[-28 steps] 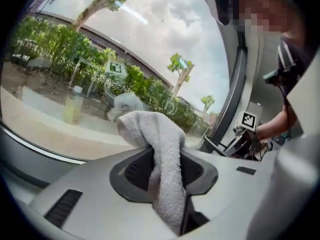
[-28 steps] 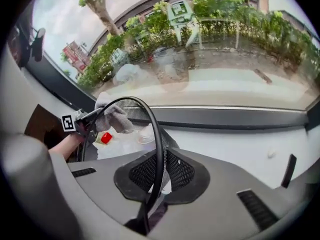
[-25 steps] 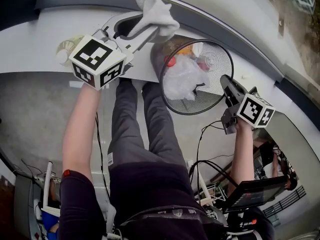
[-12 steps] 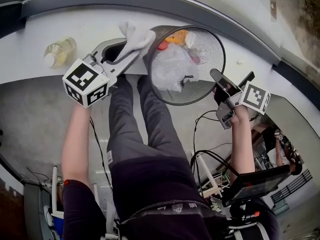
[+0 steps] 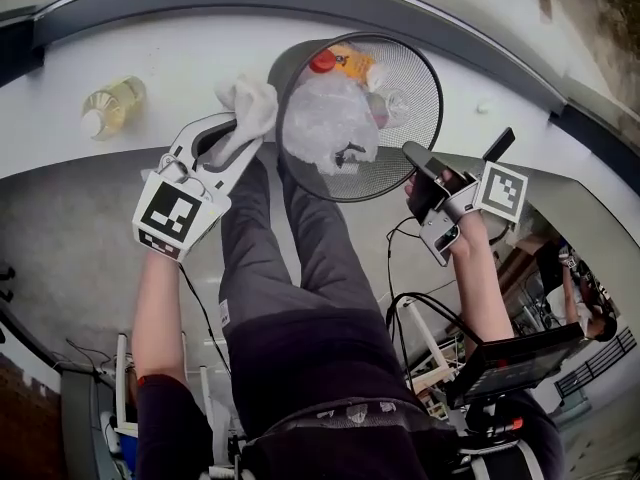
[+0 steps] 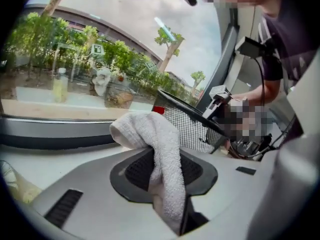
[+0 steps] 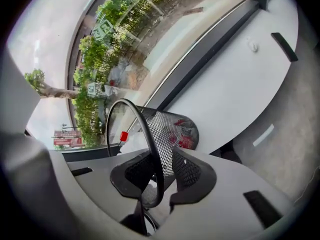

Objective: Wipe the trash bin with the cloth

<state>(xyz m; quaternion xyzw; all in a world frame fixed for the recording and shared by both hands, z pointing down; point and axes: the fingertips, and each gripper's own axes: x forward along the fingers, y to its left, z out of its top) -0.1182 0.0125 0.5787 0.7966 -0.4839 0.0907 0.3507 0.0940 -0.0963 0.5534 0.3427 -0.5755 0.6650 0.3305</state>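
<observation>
We take the step in hand to be bringing the cloth [image 5: 250, 106] onto the outer wall of the trash bin [image 5: 415, 118]. The left gripper [image 5: 238, 140] is placed for it: its jaws pinch a fold of the white cloth, and the loose bulk bunches beyond the tips, just beside the bin's left rim at the near edge of the counter [image 5: 180, 58]. To do this well we would lay that bulk flat against the mesh rather than poke with the tips. We would stroke along the curve of the wall and keep the pinch firm so the cloth does not drag out. The bin needs steadying for that, and here we would be careful. The right gripper [image 7: 164, 181] has its jaws spread, having just been opening, with the bin's black rim standing between them; whether a pad touches the mesh we cannot quite tell. With that hold slack, a hard push from the left could roll or tip the bin, so light pressure or a fresh hold on the rim seems wise. The bin is tilted with its mouth toward us, across the counter's near edge, and it is far from empty. A crumpled clear plastic bag [image 5: 325, 123], a red-capped orange container [image 5: 335, 61] and a clear plastic bottle [image 5: 392, 108] lie inside, liable to spill if it tips further. Well apart, toward the counter's left end, sits a bottle of yellowish liquid [image 5: 110, 106].
</observation>
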